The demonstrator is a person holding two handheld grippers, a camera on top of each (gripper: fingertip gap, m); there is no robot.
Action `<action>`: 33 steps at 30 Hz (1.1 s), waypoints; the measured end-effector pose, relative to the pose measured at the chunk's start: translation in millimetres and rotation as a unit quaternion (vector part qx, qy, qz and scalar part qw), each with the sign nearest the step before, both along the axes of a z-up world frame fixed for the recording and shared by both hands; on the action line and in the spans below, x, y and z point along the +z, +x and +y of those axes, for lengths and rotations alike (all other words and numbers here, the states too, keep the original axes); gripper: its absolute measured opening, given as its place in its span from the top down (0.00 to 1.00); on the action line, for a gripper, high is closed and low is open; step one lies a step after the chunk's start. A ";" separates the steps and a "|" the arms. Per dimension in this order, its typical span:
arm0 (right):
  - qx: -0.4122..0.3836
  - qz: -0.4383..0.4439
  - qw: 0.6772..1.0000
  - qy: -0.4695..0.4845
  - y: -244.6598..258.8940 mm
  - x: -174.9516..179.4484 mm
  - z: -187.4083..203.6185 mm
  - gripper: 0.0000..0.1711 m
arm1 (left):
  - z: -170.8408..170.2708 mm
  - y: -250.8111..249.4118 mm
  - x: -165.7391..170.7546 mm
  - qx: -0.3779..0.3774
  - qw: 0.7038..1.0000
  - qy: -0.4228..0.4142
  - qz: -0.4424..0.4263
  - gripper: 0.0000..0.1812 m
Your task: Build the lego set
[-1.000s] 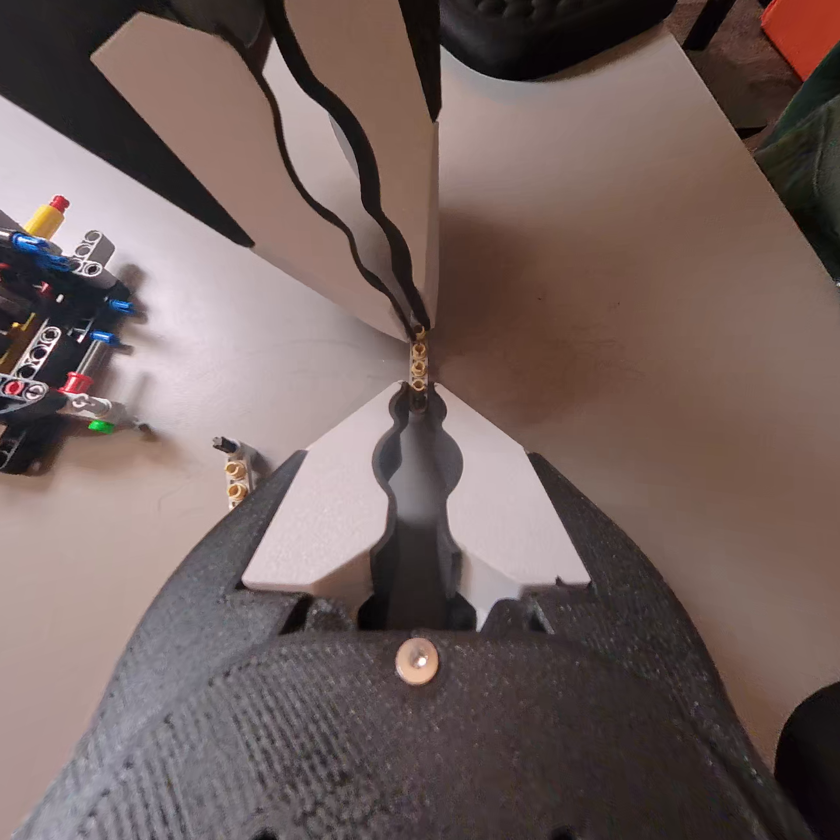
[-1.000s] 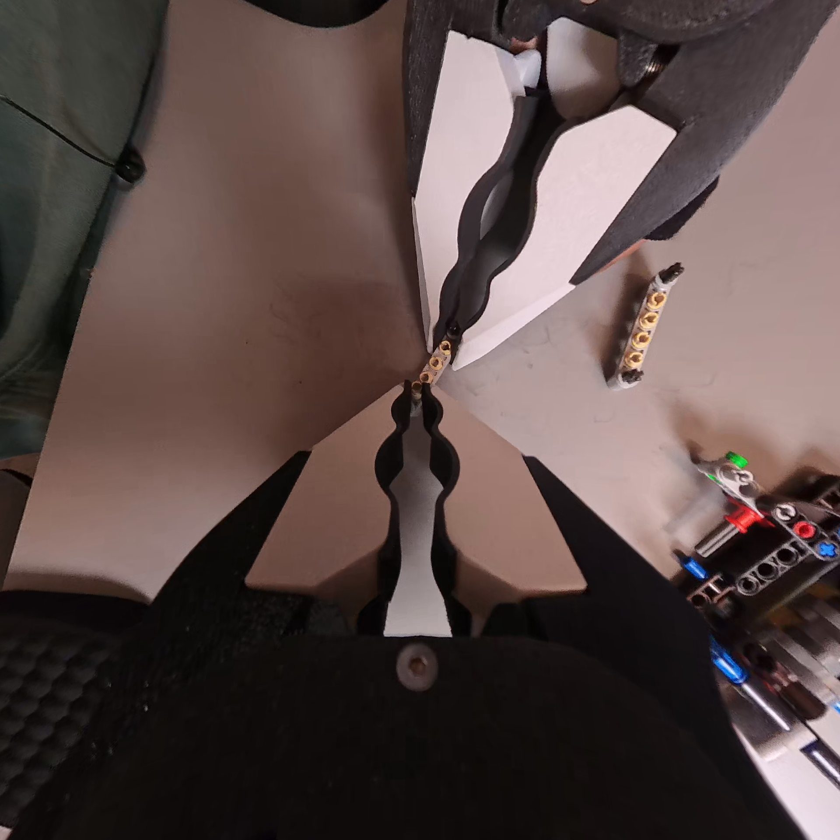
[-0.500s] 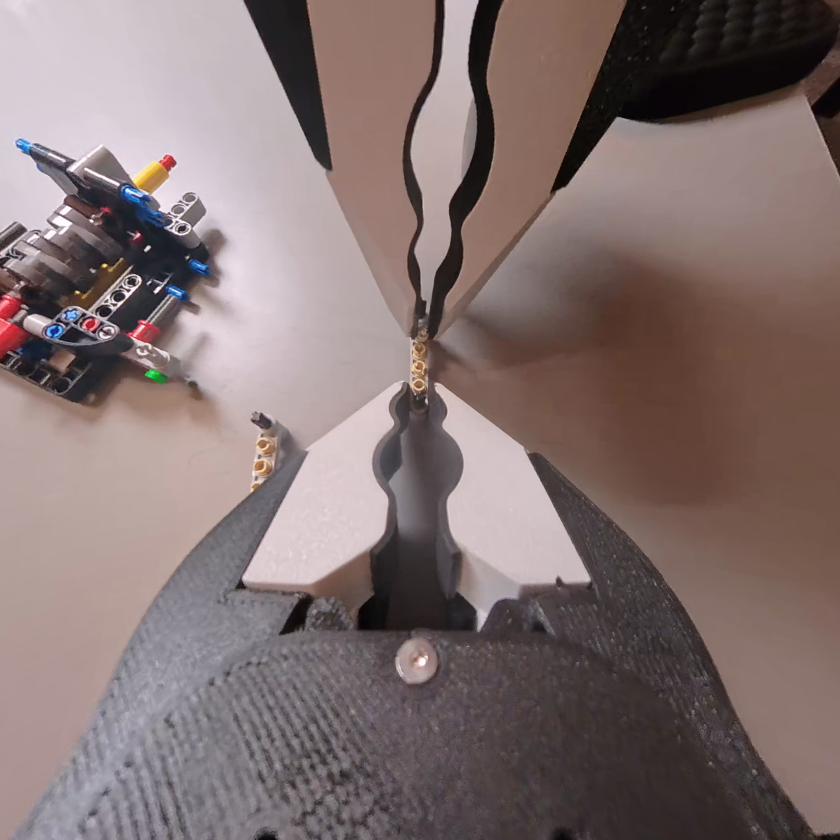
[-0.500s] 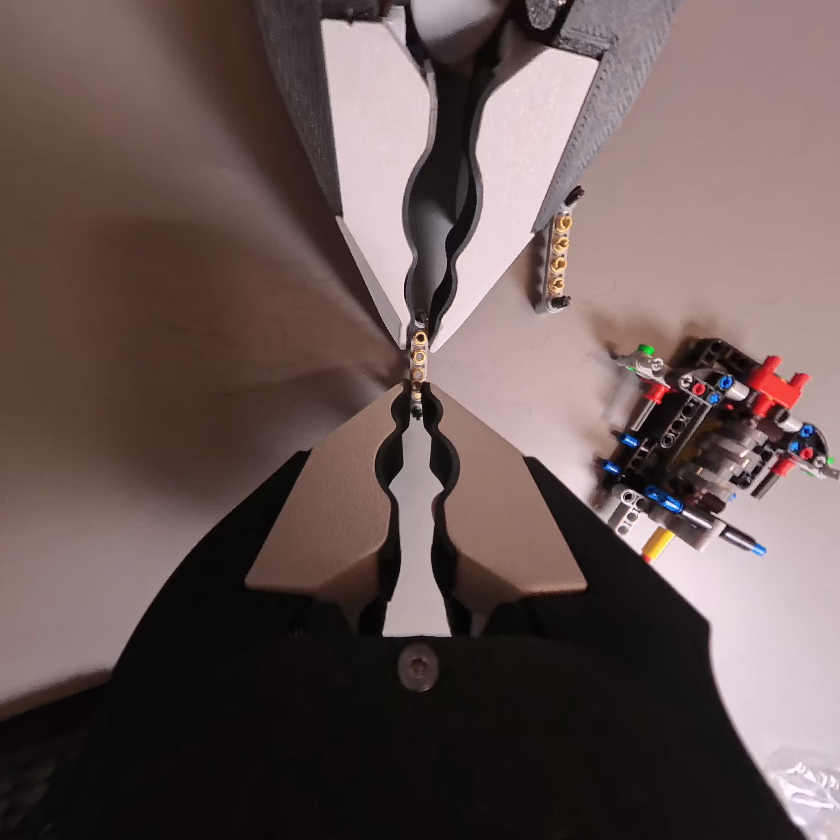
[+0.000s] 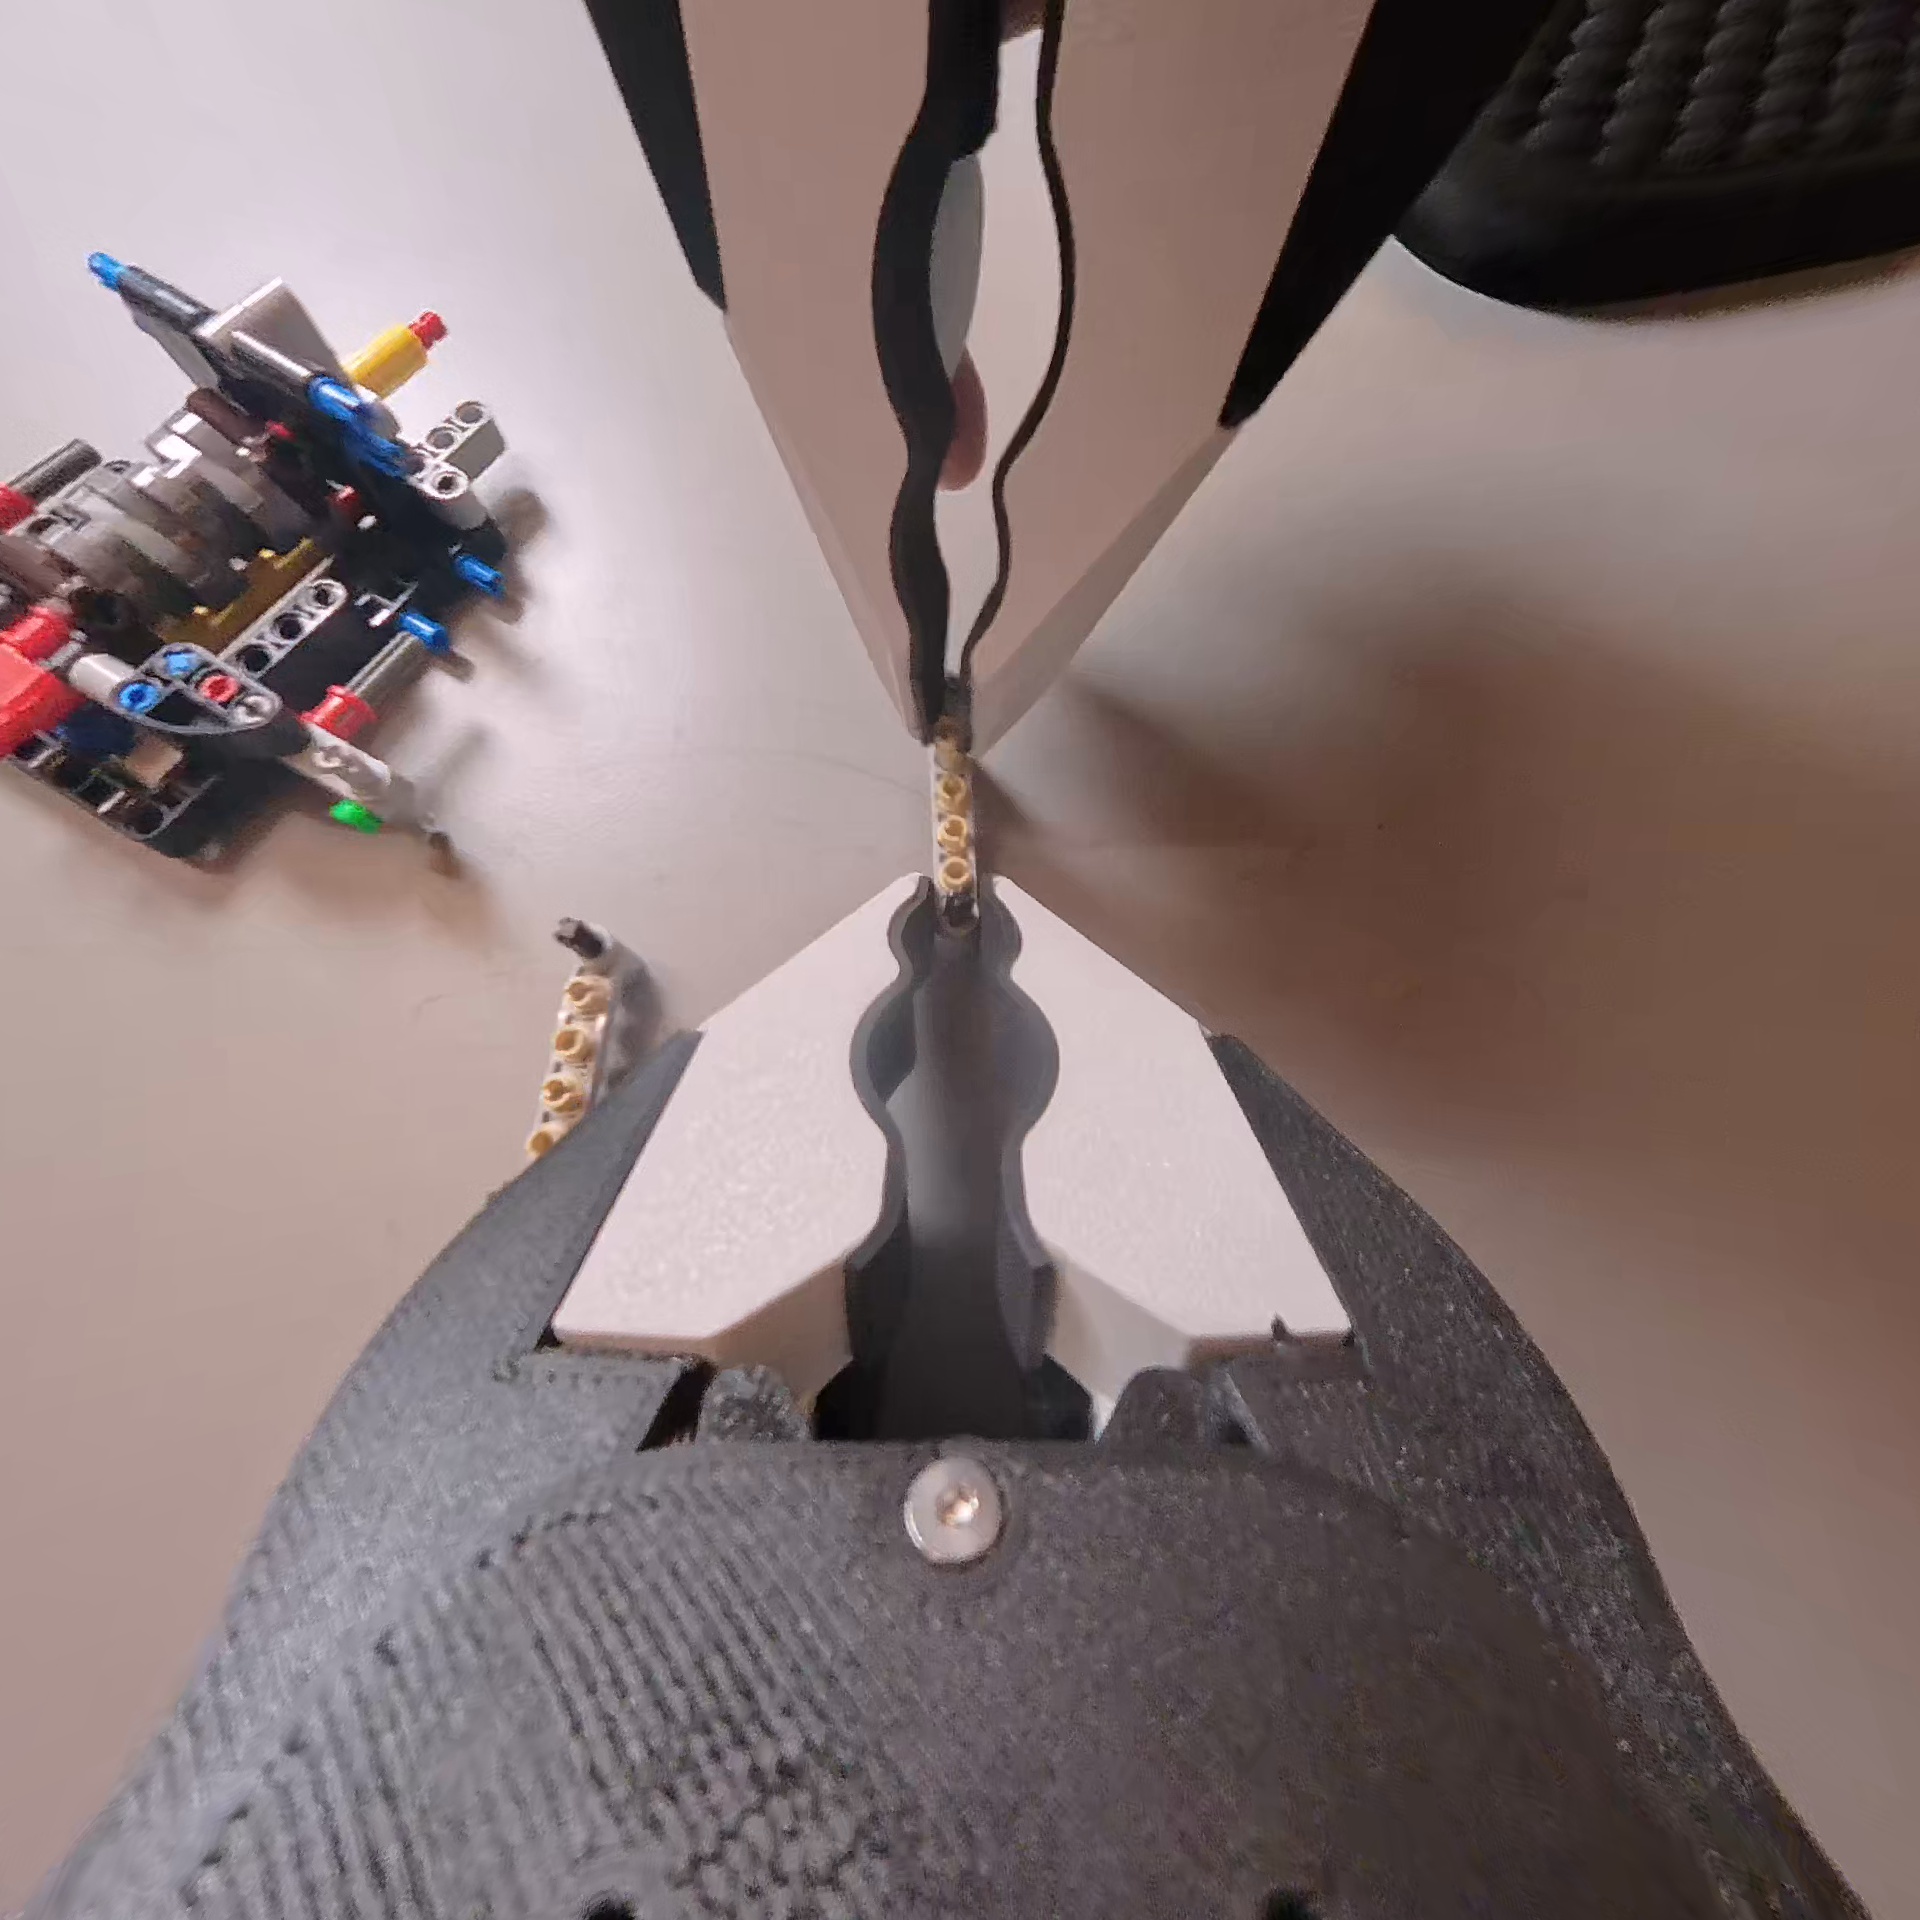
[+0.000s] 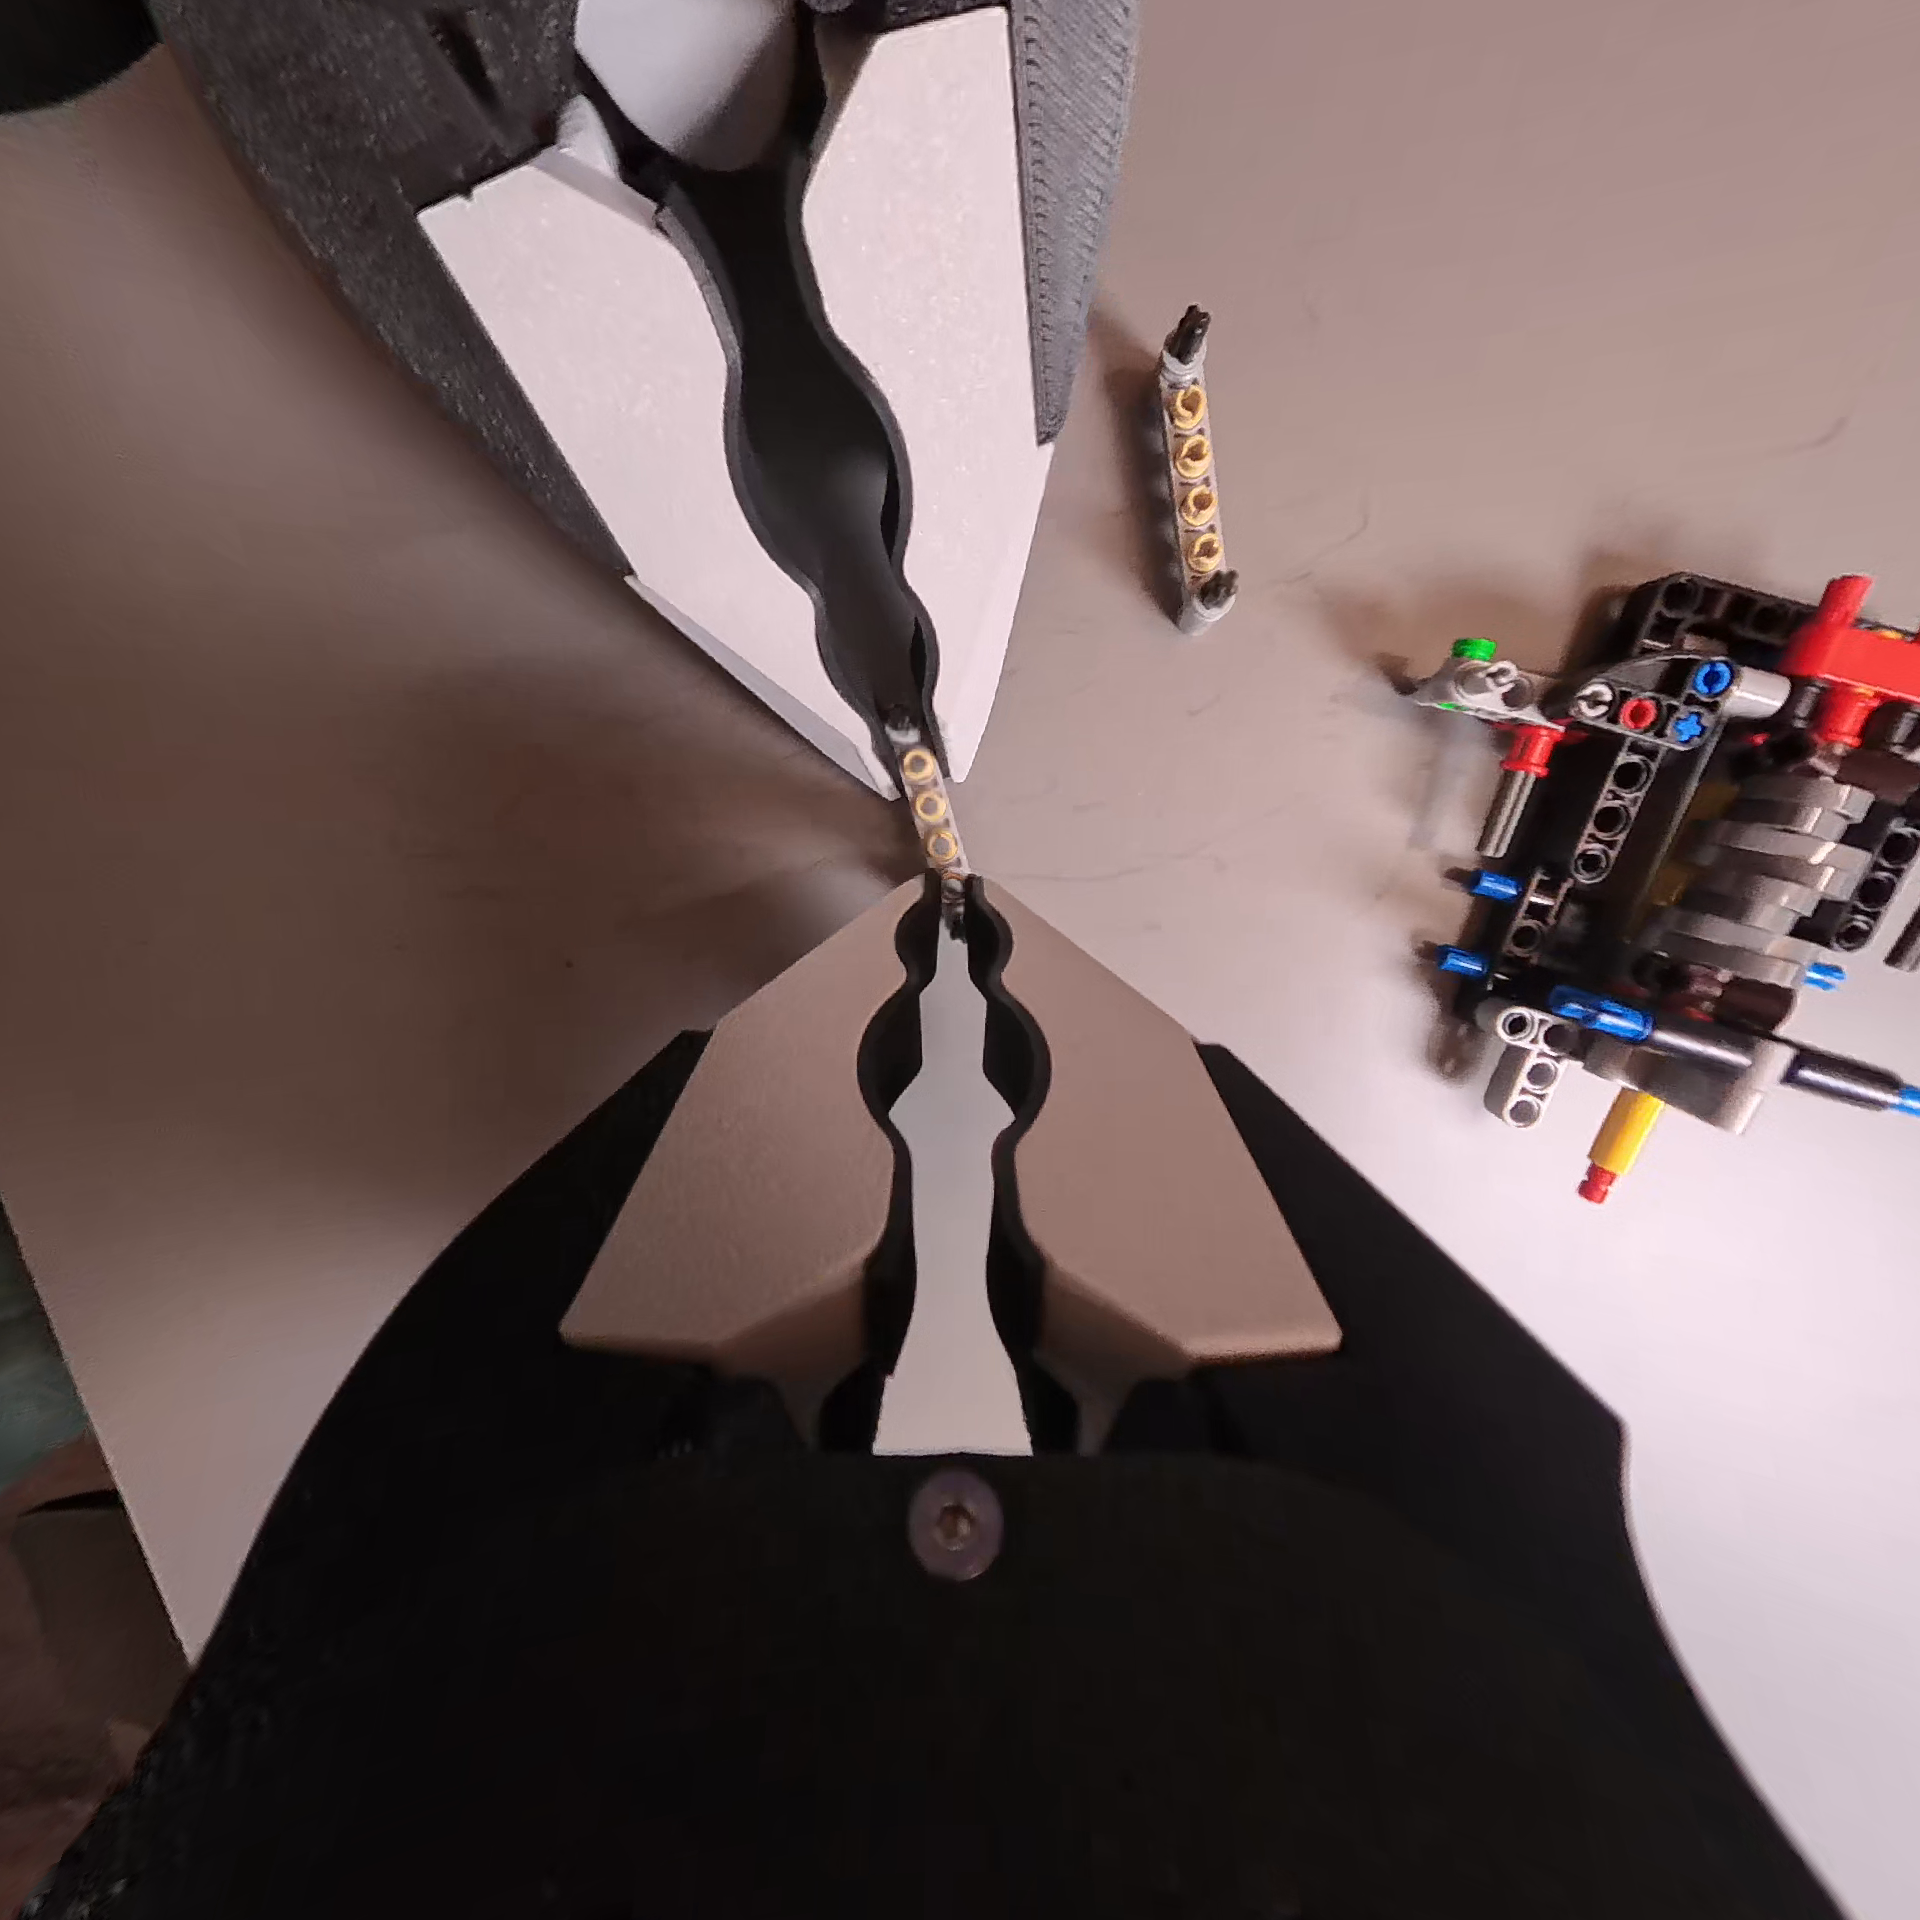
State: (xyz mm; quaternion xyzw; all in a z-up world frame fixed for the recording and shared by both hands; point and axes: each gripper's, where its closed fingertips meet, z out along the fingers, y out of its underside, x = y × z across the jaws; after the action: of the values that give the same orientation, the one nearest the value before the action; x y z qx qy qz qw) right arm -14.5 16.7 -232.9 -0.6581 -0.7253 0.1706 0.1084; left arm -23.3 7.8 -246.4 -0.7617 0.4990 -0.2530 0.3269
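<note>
A short grey beam with tan pins (image 5: 953,821) hangs between the two grippers, above the pale table; it also shows in the right wrist view (image 6: 932,821). My left gripper (image 5: 951,906) is shut on its near end. My right gripper (image 6: 951,896) is shut on the opposite end and faces the left one tip to tip. The partly built black, grey and red model (image 5: 208,613) lies to the left in the left wrist view and to the right in the right wrist view (image 6: 1704,852). A second grey beam with tan pins (image 6: 1197,473) lies flat on the table (image 5: 587,1039).
The table (image 5: 1558,935) is pale grey. A black textured chair back (image 5: 1714,135) stands past the far edge. The table edge (image 6: 94,1403) runs along the lower left of the right wrist view, with dark floor beyond. Both grippers' tips are close together, under 4 cm apart.
Both grippers have swung round together with the beam still held between them. The model has slid nearer in both views. The second beam shows more fully.
</note>
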 end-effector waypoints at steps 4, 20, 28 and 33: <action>-0.004 0.028 0.999 0.016 2.9 3.0 -1.5 0.98 | -21.7 6.1 3.0 -0.037 0.997 -0.060 -0.017 0.82; -0.134 0.268 0.954 0.005 43.9 34.9 -20.2 0.98 | -0.6 1.3 17.1 -0.123 0.990 0.063 -0.005 0.75; -0.122 0.348 0.929 -0.030 38.5 42.2 -29.1 0.98 | -10.9 20.3 7.5 -0.227 0.973 0.034 0.002 0.73; -0.126 0.354 0.926 -0.040 40.2 41.1 -26.6 0.98 | -26.0 15.2 4.5 -0.204 0.979 0.016 0.004 0.73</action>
State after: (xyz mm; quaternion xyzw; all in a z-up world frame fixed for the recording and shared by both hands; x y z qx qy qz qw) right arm 25.7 -10.0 -191.8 -0.6446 -0.5432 0.4061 0.3529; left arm -8.1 -18.2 -242.0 -0.6396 0.6492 -0.3032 0.2786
